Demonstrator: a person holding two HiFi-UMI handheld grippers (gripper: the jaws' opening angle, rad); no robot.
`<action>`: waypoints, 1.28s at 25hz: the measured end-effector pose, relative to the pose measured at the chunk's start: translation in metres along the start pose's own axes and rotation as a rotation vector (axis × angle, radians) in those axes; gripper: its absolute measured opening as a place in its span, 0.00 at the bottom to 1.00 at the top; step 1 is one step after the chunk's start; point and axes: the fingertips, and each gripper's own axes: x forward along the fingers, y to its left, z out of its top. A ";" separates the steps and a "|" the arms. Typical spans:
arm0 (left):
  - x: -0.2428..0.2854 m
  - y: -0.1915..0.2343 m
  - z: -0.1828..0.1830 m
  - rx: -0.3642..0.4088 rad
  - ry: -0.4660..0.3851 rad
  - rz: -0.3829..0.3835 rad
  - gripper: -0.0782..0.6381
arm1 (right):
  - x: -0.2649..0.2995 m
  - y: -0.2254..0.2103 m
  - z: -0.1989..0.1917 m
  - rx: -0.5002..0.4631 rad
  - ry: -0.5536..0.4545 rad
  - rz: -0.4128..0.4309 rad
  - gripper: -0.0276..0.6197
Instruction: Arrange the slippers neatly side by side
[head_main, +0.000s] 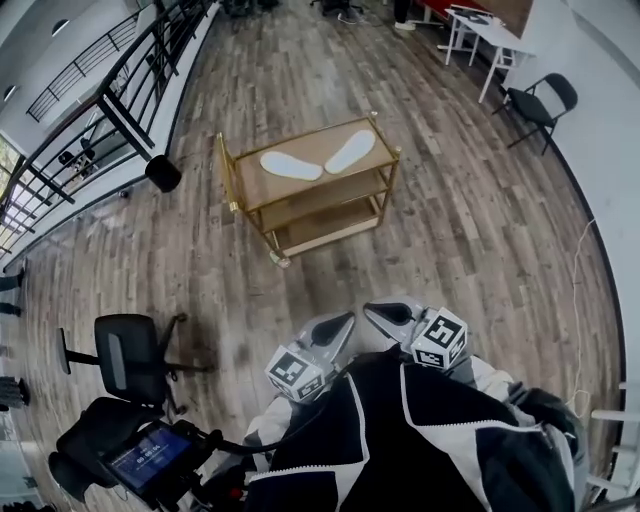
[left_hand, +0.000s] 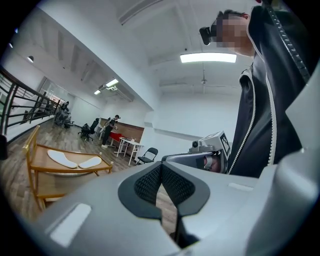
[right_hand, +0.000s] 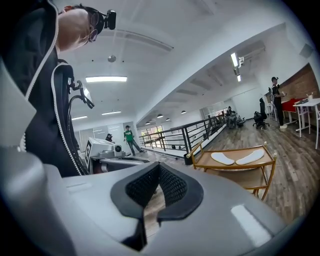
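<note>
Gold-framed three-tier wooden cart (head_main: 270, 190) sits on the grey-brown wood plank floor (head_main: 470, 230), well ahead of the left gripper (head_main: 340, 322) and the right gripper (head_main: 380, 312). On its top shelf: a flat white slipper (head_main: 290, 166) toward the left gripper's side and a second white slipper (head_main: 350, 151) toward the right gripper's side, splayed in a V, with their inner ends nearly meeting.

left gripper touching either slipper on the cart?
Apart. Head view: the left gripper, jaws shut, is by the person's body, with bare floor between it and the slippers on the cart.
</note>
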 end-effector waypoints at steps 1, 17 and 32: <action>-0.001 0.004 -0.001 -0.010 -0.004 0.003 0.12 | 0.003 -0.002 -0.001 0.003 0.007 0.001 0.05; 0.052 0.100 0.009 -0.061 0.014 0.117 0.12 | 0.061 -0.097 0.024 0.023 0.030 0.125 0.05; 0.222 0.206 0.058 -0.008 0.039 0.101 0.12 | 0.064 -0.289 0.090 0.017 -0.014 0.126 0.05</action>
